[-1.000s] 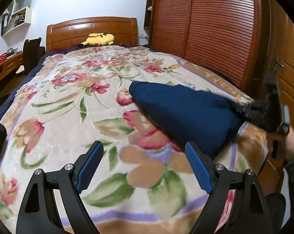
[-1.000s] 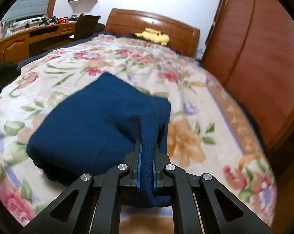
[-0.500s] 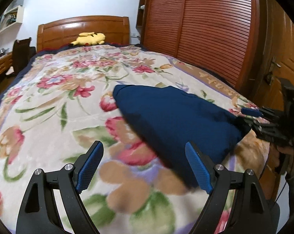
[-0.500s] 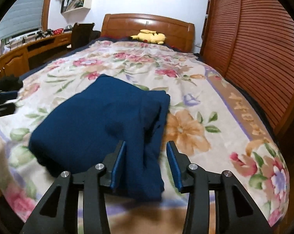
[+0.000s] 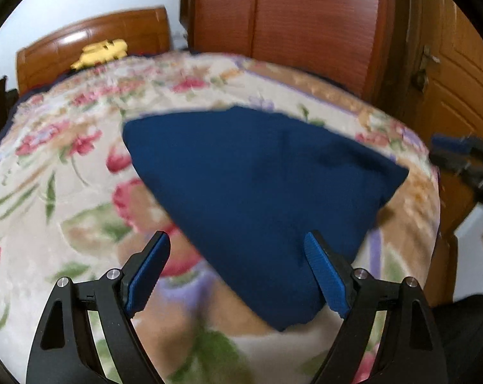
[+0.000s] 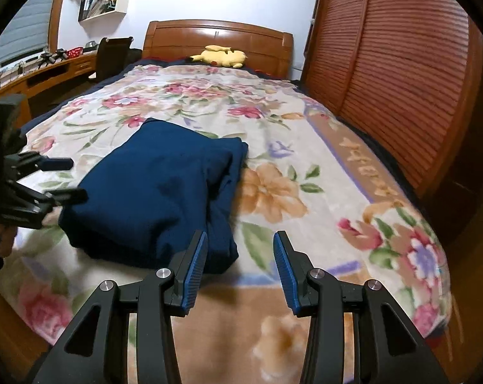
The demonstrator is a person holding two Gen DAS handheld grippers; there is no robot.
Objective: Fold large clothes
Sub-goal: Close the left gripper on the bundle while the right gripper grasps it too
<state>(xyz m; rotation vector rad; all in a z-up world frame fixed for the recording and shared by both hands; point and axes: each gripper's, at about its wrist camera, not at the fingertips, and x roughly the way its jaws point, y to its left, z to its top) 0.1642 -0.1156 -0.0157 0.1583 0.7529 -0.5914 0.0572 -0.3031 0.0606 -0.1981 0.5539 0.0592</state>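
Observation:
A dark blue folded garment (image 5: pixel 257 185) (image 6: pixel 158 192) lies on the floral blanket (image 6: pixel 305 166) near the foot of the bed. My left gripper (image 5: pixel 236 246) is open wide and hovers over the garment's near corner, its pads clear of the cloth. My right gripper (image 6: pixel 240 240) is open and drawn back just off the garment's near right corner, with nothing between its pads. Each gripper appears in the other's view: the right gripper (image 5: pixel 459 156) at the bed's right edge, the left gripper (image 6: pixel 49 179) at the garment's left side.
A yellow plush toy (image 6: pixel 220 56) rests against the wooden headboard (image 6: pixel 216 36). Louvred wooden wardrobe doors (image 6: pixel 395 73) run along the bed's right side. A desk with a chair (image 6: pixel 110 54) stands to the left, and a panelled door (image 5: pixel 449 80) is near the foot.
My right gripper has opened, let go of the garment's fold and pulled back. My left gripper has swung over toward the garment, so its near corner now sits between the open fingers.

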